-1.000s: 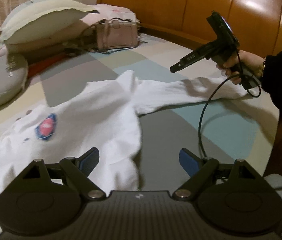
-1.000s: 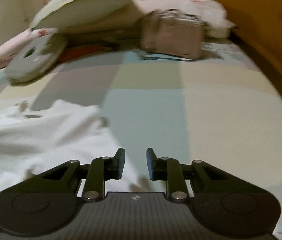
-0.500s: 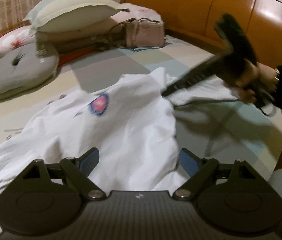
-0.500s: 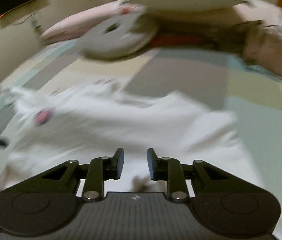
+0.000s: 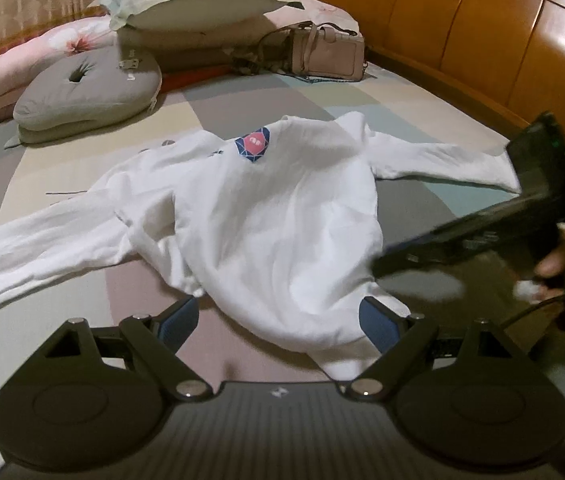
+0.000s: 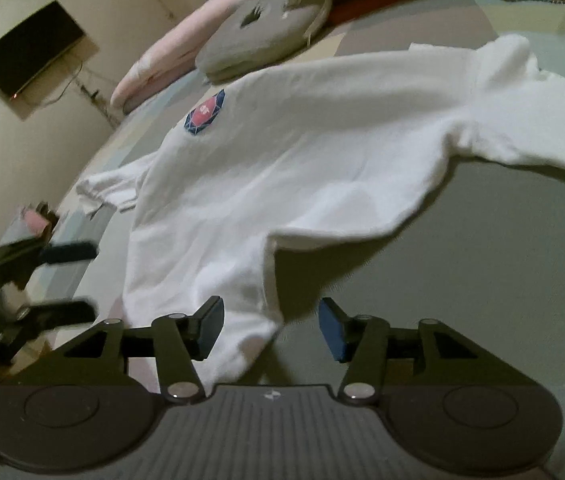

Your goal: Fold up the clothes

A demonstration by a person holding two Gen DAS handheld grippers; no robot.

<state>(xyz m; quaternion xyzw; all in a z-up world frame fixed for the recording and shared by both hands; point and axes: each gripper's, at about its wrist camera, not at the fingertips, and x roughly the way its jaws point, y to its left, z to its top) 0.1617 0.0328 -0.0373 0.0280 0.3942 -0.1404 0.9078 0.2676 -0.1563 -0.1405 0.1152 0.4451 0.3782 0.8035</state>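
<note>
White sweatshirt point(image 5: 282, 220) now lies spread; right claw point(image 6: 270, 328) has opened.

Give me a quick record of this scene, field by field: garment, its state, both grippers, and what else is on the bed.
garment: white long-sleeved sweatshirt with red-and-blue badge
state: spread out, sleeves out, unfolded
surface: patchwork-sheeted bed
left gripper: open, at hem
right gripper: open, at hem
also on bed: grey round cushion, pink handbag, pillows
</note>
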